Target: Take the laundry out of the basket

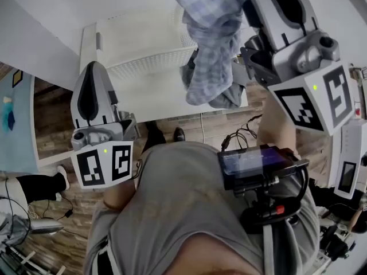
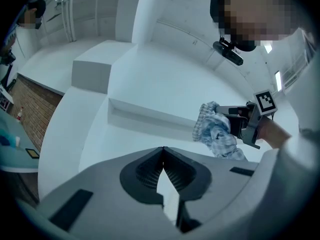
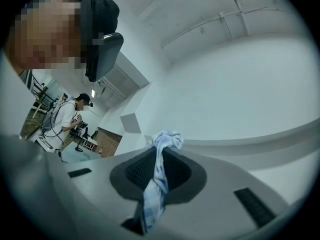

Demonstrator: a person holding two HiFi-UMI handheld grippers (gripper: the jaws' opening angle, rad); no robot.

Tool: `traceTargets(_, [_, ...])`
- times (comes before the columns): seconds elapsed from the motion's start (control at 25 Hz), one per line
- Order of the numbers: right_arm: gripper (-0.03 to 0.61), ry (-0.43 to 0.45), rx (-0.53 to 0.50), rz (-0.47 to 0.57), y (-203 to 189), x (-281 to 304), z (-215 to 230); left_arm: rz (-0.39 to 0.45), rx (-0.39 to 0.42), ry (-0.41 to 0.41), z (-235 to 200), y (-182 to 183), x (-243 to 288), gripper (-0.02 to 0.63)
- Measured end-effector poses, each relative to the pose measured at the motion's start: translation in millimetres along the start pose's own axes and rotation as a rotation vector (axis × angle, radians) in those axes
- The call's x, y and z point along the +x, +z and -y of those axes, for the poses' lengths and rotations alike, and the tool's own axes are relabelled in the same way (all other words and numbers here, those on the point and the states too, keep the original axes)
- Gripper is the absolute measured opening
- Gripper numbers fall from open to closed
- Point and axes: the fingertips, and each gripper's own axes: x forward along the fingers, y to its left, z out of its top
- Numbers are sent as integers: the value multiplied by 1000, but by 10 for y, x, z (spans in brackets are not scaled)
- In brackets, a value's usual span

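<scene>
Nearest, lower right of the head view: a small screen unit (image 1: 258,166) on a mount against the wearer's chest.

Left claw (image 2: 162,156): tips pressed together, nothing between them. It is held low at the left of the frame, beside the surface and off the work. I judge it parked as a spare.

Right claw (image 3: 159,154): clamped on a blue-and-white checked cloth (image 1: 213,50). A thin fold is pinched between the ribbed pads, a tuft pokes out past the tips and the tail runs back toward the camera. The claw is raised high, probably so the hanging length clears the basket wall.

The cloth hangs at upper centre of the head view, over the right end of the white perforated basket (image 1: 149,62).

The basket sits on a white surface (image 1: 143,99), with wood-pattern floor (image 1: 51,130) beyond its near edge.

Hard to make out:
- The cloth's top is cut off by the upper frame edge.
- A darker grey fold at its foot may be the same piece or another.
- I cannot tell whether its lowest part is free of the basket.
- The basket's interior is largely washed out, so what remains inside is unknown.
</scene>
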Motion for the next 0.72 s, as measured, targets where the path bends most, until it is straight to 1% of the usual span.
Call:
traceTargets(0.16, [41,5,-4,-6,108,-77,-106,-3,1,-17,44,89,-41,9])
traceTargets(0.32, [41,33,0,1,99,79,-255,4,9,-9,-144,138,16,9])
traceTargets(0.48, [41,36,32,1,84,55,-566,-8,19,-11,-303,210,-192,9])
traceTargets(0.6, [41,59,68,5,12,235,-891,-8,34,11,-618,304,-356,9])
traceTargets(0.72, [41,97,105,8,-104,559,-1296,-11,36,50,-1086,372,-502,9])
